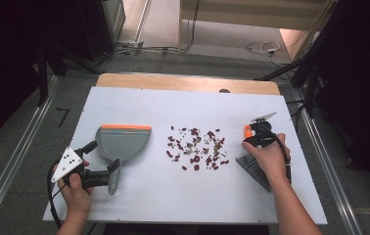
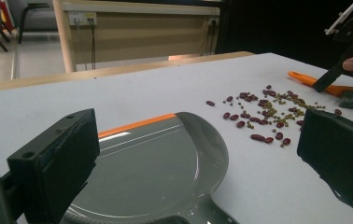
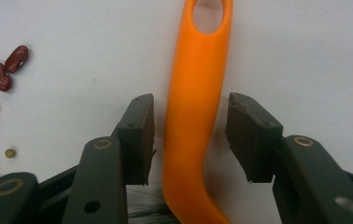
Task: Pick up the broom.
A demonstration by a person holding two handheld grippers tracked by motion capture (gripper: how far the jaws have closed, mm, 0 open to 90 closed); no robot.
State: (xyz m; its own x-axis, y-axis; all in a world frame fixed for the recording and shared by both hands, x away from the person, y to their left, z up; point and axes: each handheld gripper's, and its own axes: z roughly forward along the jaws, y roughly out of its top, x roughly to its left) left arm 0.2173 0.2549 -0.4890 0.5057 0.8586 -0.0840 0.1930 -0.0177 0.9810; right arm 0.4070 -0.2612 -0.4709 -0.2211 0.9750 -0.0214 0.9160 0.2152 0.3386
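One grey dustpan (image 1: 123, 142), one orange-handled brush (image 1: 254, 164), many scattered beans (image 1: 196, 148)

On the counter (image 1: 183, 103), the dustpan (image 1: 123, 142) lies at the left, the beans (image 1: 196, 149) are scattered in the middle, and the brush (image 1: 254, 164) lies at the right, its handle (image 3: 194, 116) between the right tongs (image 3: 191, 135); left tongs (image 1: 112, 172) at the dustpan's near end

- The white bench (image 1: 139, 196) is evenly and brightly lit from overhead, while the room around it falls off into near black at both sides.
- Beyond the bench's far edge a warm patch of light lies on the floor.
- Shadows on the bench are soft and short.
- Pale streaks of glare cross the grey dustpan (image 2: 156, 172).
- Close up, the orange handle (image 3: 195, 112) looks sharp; the hand-held gripper nearest the lens goes soft.
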